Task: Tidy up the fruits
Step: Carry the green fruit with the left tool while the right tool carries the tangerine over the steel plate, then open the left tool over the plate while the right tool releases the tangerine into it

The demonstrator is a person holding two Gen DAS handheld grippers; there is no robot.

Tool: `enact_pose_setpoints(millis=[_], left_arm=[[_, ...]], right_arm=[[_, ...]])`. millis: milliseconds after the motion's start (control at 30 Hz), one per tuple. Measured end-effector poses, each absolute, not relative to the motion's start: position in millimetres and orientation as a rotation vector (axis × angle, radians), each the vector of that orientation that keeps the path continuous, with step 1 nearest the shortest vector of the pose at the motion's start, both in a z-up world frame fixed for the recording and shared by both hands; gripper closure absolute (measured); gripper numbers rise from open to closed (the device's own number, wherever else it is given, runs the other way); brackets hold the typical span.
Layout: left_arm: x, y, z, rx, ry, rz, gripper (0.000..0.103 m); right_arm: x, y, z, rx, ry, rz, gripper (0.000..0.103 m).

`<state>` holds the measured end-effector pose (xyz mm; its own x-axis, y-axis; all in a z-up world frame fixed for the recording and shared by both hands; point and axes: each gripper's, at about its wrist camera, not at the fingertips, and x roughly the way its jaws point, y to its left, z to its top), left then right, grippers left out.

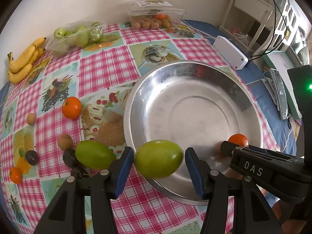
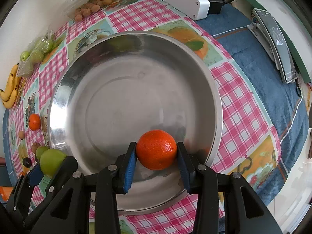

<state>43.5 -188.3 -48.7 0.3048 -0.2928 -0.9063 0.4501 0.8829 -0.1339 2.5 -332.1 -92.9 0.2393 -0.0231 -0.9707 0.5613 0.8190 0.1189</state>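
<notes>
Both claws hang over the bowl (image 2: 214, 89). The left claw (image 1: 159, 161) stands apart around the green fruit (image 1: 159, 159); the right claw (image 2: 156, 150) clamps the tangerine (image 2: 156, 149). Lower each near the bottom before releasing, so neither rolls out.

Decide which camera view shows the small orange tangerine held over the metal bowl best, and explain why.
The right wrist view: the small orange tangerine sits centred and unobstructed between the right gripper pads, above the round metal bowl. In the left wrist view only its top shows at the edge, mostly hidden behind the right gripper's black body.
</notes>
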Motion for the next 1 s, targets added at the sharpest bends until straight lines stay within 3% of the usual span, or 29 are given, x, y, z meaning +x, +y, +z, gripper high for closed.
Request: enact_pose_setpoints(millis=[467,900,1000], left_arm=[[48.6,-174.2,-35.2,0.099,1.146,-0.465,0.041],[64.6,-124.7,-38.6,0.013,1.212,-0.214,0.04],[67.8,-111.9,-39.6,-0.032,1.228,-0.167,0.035]], right_arm=[[-5.3,-337.6,-64.0,0.515,1.159,-0.424,0.061],[0.7,-321.5,-66.0,0.454,1.174,-0.397,0.061],[1.8,-316.6,-64.8,0.427,1.174,-0.391,0.06]])
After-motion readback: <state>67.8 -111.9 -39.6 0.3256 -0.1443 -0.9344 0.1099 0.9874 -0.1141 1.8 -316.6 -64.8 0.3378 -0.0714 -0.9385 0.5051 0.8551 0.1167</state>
